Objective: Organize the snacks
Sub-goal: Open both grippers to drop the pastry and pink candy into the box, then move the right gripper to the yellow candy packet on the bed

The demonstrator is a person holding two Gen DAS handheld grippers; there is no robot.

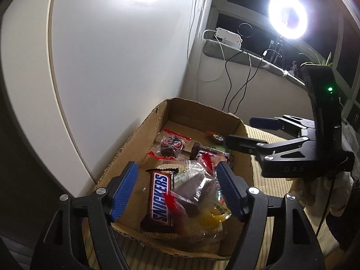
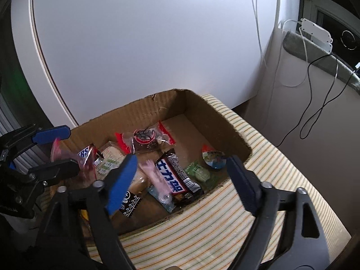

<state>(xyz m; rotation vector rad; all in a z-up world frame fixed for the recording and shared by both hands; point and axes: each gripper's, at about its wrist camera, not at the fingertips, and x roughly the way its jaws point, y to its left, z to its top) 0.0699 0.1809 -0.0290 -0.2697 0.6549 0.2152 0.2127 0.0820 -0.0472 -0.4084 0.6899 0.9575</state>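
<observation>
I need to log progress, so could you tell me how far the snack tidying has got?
Done: many snacks, including the Snickers bar, lie in the cardboard box. In hand: nothing; the left hand-held gripper and right hand-held gripper are open above it. Left: no loose snacks visible outside the box.

1. One cardboard box (image 2: 227,121).
2. Two Snickers bars: one English-labelled (image 1: 160,199), one with Chinese lettering (image 2: 174,176).
3. Two clear red-edged packets holding dark sweets (image 1: 171,145) (image 1: 193,187).
4. One pink wrapped snack (image 2: 157,180).
5. One green wrapped sweet (image 2: 199,172).
6. One jelly cup (image 2: 213,157).
7. Two grippers (image 1: 176,189) (image 2: 180,182).
</observation>
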